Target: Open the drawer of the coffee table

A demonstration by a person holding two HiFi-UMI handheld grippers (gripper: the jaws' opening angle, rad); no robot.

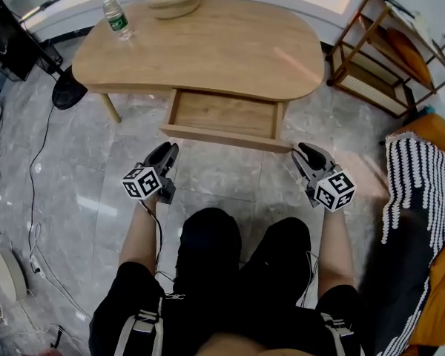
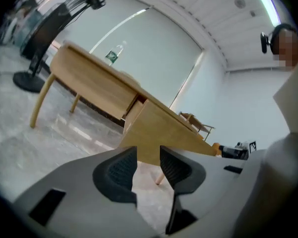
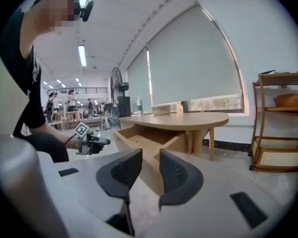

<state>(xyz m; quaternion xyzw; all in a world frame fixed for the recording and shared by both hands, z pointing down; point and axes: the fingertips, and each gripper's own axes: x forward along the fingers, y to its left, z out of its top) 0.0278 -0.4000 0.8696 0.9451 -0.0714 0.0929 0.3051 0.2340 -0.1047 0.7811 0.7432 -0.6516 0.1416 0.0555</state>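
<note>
Evidently the grey left gripper (image 1: pixel 167 151) hangs near one front corner of the shallow light-wood drawer (image 1: pixel 224 114), which stands pulled out of the oval wooden coffee table (image 1: pixel 230 47). The grey right gripper (image 1: pixel 302 153) mirrors it. Both have their jaws spread and empty, a placing that would suit an even two-handed pull.

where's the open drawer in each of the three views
Head view: drawer upper middle, pulled out from the coffee table.
Left gripper view: drawer at centre, tilted, its front panel nearest.
Right gripper view: drawer just left of centre, inside visible.
Shared landmark: the water bottle on the tabletop, also upper left of centre and small, left of centre.
</note>
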